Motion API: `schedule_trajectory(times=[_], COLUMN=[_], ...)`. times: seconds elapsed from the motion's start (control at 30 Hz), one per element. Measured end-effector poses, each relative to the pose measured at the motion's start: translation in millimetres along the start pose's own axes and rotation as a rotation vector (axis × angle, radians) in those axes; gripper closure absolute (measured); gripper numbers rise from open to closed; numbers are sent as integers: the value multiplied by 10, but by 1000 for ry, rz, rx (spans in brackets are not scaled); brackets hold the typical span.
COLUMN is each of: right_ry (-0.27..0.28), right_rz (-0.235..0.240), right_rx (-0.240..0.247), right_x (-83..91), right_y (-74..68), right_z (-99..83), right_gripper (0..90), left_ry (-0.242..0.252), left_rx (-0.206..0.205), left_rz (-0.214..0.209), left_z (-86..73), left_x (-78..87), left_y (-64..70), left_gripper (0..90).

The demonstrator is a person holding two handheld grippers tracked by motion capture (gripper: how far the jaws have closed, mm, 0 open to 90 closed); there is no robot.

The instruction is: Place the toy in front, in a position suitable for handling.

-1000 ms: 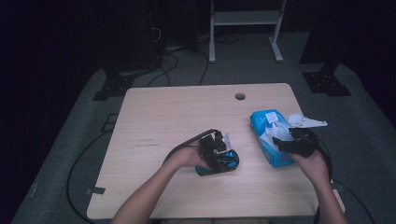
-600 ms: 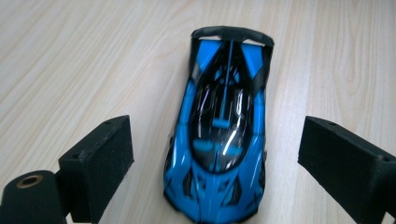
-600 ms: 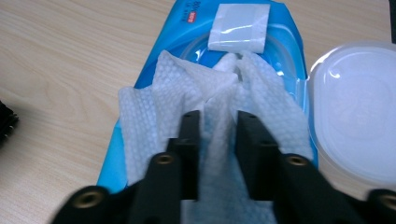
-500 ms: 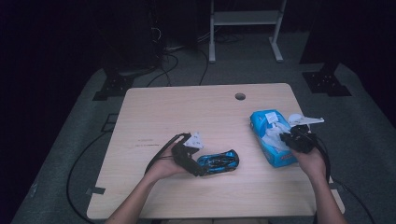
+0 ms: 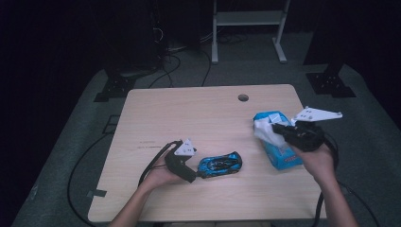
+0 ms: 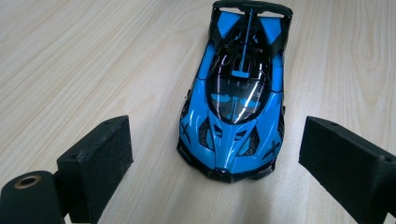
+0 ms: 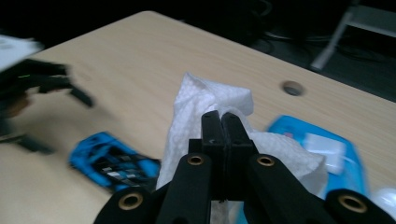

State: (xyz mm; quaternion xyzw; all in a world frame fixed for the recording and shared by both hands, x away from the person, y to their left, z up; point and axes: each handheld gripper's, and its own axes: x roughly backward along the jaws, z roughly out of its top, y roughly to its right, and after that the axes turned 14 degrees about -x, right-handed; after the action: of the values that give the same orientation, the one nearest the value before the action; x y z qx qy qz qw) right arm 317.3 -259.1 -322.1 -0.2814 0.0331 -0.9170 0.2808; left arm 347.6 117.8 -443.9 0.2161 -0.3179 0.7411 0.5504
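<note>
My left tool (image 6: 215, 158) gapes wide — the car (image 6: 236, 93) sits at twelve o'clock on the bench (image 5: 189, 113) (untouched). My right tool (image 7: 222, 128) is clamped on a wipe (image 7: 205, 100) — the pack (image 5: 279, 142) below.

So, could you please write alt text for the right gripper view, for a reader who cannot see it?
The right gripper, jaws shut, pinches a white tissue above a wooden table. A blue tissue pack lies behind it at right, and a blurred blue toy car at lower left.
</note>
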Motion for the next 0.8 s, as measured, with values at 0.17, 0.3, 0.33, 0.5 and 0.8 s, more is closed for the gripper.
schedule_trajectory(times=[0.17, 0.3, 0.33, 0.5, 0.8], right_ry=[-64, -101, -116, -192, -285], right_rz=[144, 254, 289, 319, 130], right_rx=[59, 44, 25, -16, 134], right_x=[-86, -201, -242, -591, -1057], right_y=[-378, -501, -512, -478, -563], right_z=[-150, -236, -252, -381, -665], right_gripper=[892, 891, 890, 888, 744], left_ry=[-15, -19, -24, -32, -55], left_rx=[-9, -16, -19, -23, -42], left_rz=[-10, -12, -13, -29, -46], left_z=[-13, -12, -14, -19, -35], left_x=[-57, -94, -102, -165, -249], left_y=[35, 41, 40, 37, 64], left_gripper=[94, 95, 94, 94, 184])
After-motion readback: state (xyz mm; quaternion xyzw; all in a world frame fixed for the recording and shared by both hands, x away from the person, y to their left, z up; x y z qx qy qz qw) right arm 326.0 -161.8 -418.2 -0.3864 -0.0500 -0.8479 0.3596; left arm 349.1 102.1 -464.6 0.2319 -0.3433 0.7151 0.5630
